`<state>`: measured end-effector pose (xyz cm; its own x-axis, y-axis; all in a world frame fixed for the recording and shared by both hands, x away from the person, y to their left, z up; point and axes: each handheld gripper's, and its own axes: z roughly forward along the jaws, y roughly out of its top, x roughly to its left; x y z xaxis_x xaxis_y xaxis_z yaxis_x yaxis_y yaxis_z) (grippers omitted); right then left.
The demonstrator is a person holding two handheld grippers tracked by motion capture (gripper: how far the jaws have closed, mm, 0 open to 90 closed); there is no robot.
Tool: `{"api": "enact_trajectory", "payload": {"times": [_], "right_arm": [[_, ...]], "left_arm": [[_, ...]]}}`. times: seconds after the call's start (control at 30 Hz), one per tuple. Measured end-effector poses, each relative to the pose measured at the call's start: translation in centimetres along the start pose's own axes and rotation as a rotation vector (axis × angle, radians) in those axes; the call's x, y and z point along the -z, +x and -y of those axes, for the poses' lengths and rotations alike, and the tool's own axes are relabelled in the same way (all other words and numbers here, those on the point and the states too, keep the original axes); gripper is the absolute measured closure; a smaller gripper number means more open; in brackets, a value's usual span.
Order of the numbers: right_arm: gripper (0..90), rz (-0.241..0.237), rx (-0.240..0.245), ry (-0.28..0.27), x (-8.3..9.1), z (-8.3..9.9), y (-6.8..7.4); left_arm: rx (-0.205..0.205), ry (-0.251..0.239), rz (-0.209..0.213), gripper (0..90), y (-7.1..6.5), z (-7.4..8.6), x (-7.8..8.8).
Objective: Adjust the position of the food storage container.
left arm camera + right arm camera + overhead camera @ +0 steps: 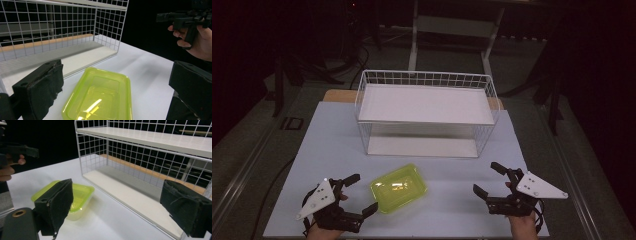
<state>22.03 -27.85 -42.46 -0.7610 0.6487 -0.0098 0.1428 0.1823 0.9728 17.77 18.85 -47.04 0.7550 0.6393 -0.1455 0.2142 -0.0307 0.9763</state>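
A translucent yellow-green plastic container (398,187) lies open side up and empty on the white table (332,140), near the front. My left gripper (363,193) is just to its left, open, with the container's near end in front of its jaws. In the left gripper view the container (100,97) sits between and beyond the two black pads, untouched. My right gripper (486,178) stands open to the right of the container, a hand's width away, holding nothing. In the right gripper view the container (82,193) shows partly behind the left pad.
A white wire rack (427,105) with two bare shelves stands at the back middle of the table. Its lower shelf (140,200) faces my right gripper. The table's front edge runs right under both hands. Dark floor surrounds the table.
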Motion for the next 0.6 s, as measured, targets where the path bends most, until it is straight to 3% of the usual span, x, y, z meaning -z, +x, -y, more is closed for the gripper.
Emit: {"api": "enact_trajectory", "payload": {"times": [0.27, 0.3, 0.43, 0.5, 0.57, 0.6], "right_arm": [[11.4, -0.015, 0.010, 0.001, -0.1, -0.3, 0.2], [11.3, -0.035, 0.002, 0.005, -0.2, -0.4, 0.1], [11.4, -0.032, -0.003, 0.008, -0.3, -0.4, 0.1], [11.4, -0.036, -0.008, 0.012, -0.5, -0.3, 0.1], [11.4, -0.038, -0.010, 0.012, -0.5, -0.3, 0.1], [11.4, -0.039, -0.014, 0.008, -0.5, -0.3, 0.1]], "left_arm": [[0.008, -0.008, 0.002, 0.1, 0.3, -0.2, 0.1], [0.004, -0.005, 0.003, 4.5, 0.3, -0.2, 0.1], [0.004, 0.020, -0.011, 8.7, 0.7, -0.6, 0.0], [0.013, 0.043, -0.014, 16.5, 1.1, -0.8, -0.1], [0.012, 0.061, -0.023, 17.7, 1.3, -0.8, -0.1], [0.028, 0.078, 0.001, 33.0, 1.8, -0.7, 0.0]]}}
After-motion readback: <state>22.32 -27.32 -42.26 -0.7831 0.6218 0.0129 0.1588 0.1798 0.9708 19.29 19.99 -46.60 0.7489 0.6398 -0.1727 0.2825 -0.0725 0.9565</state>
